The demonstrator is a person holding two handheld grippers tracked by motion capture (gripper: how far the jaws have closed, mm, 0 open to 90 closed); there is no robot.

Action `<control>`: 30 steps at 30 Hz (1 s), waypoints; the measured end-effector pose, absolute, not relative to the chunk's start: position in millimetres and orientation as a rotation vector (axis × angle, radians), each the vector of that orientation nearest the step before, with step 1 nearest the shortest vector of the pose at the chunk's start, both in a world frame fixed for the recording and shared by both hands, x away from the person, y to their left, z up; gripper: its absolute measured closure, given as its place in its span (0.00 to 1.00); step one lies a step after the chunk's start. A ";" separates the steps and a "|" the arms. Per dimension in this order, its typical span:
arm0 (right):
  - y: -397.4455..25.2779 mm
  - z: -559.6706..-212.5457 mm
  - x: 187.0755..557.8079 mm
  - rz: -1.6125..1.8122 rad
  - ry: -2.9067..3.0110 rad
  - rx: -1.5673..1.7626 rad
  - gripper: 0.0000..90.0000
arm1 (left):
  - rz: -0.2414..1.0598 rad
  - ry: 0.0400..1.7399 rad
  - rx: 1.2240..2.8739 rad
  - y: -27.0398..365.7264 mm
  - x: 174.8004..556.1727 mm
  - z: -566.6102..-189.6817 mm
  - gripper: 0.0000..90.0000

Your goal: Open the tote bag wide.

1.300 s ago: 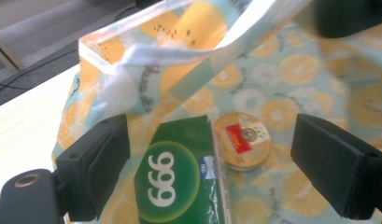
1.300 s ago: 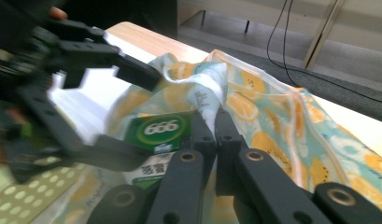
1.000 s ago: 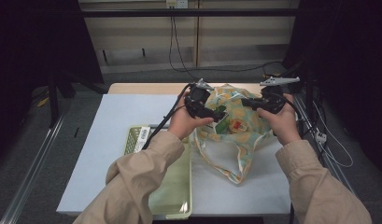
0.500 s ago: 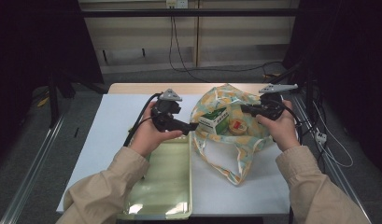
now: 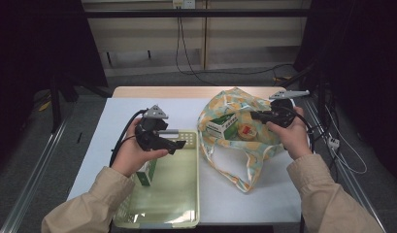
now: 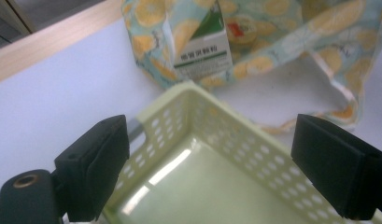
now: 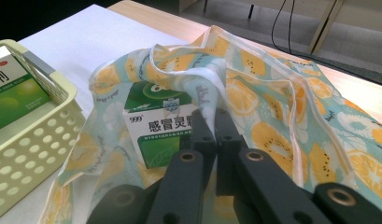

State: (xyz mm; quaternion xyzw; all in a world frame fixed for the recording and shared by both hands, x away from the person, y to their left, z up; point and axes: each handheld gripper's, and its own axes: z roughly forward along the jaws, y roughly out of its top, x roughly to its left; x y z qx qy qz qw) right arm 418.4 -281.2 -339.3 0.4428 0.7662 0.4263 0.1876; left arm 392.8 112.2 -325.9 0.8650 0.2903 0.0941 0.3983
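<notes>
Grippers work at a white tabletop (image 5: pixel 108 126) that carries a pale green perforated plastic basket (image 5: pixel 174 204) on the left and a fabric tote bag printed with orange slices (image 5: pixel 264 145) on the right, the two lying just beside each other. The left gripper (image 5: pixel 180 144) hovers over the far end of the basket with its jaws spread wide and nothing between them; its own view (image 6: pixel 216 172) looks down into the bare basket floor and its far corner. A green and white carton (image 5: pixel 146 171) stands in the basket at its left wall, partly hidden under the left hand (image 5: pixel 133 155). The right gripper (image 5: pixel 256 115) reaches into the bag's mouth from the right, its jaws pressed together on a fold of the bag's rim, as its own view (image 7: pixel 212 123) shows, holding the cloth up. Inside the open bag a green and white medicine box with printed characters (image 7: pixel 158 128) lies toward the left side, and a small round item with a red label (image 5: pixel 245 131) sits right of it. The bag's loop handles (image 5: pixel 244 182) trail toward the near edge of the tabletop.
</notes>
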 end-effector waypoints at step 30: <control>-283.3 -344.7 417.2 1.191 2.148 1.263 1.00 | 0.272 0.927 2.291 172.2 366.4 -369.1 0.20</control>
